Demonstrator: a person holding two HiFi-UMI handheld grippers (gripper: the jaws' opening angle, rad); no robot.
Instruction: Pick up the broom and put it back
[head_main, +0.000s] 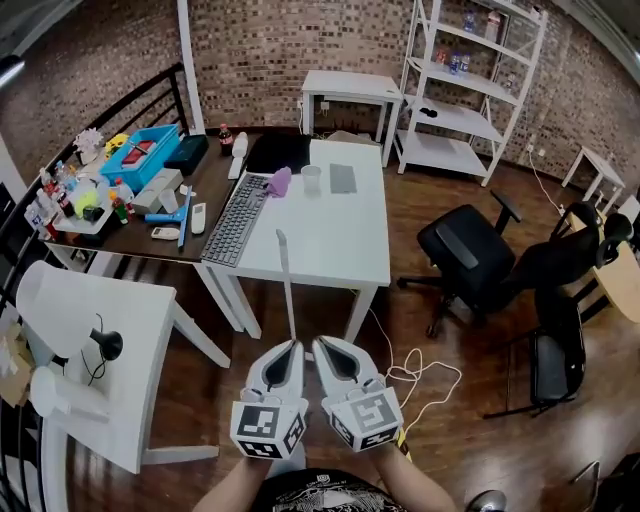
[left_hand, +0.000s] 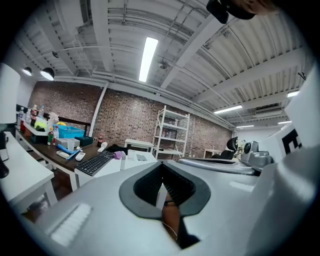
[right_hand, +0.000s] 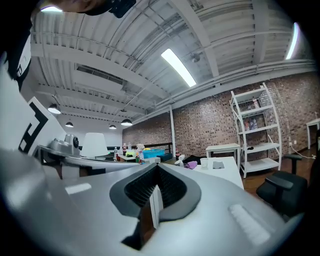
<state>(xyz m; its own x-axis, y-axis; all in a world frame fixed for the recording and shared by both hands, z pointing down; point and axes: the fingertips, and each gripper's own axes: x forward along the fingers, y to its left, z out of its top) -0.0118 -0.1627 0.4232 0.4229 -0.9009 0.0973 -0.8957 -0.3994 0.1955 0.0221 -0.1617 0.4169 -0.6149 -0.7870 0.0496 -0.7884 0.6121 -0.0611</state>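
A thin white broom handle (head_main: 285, 280) slants up over the front edge of the white table (head_main: 335, 250). Its lower end is hidden behind my grippers. Both grippers hang side by side close to my body, pointing at the table. The left gripper (head_main: 295, 344) has its jaw tips together, and so does the right gripper (head_main: 319, 342). In the left gripper view the tips (left_hand: 161, 164) meet, and the handle (left_hand: 161, 194) shows as a white bar through the hollow below them. The right gripper view shows the same: the gripper (right_hand: 157, 166) is shut, with the handle (right_hand: 155, 205) below. Nothing is pinched in either.
A keyboard (head_main: 235, 218), cup (head_main: 311, 178) and purple object (head_main: 279, 181) lie on the table. The dark desk (head_main: 212, 165) at left holds a blue bin (head_main: 150, 152) and clutter. A black office chair (head_main: 465, 255) stands right, cables (head_main: 420, 375) cross the floor, and a white chair (head_main: 95, 340) is left.
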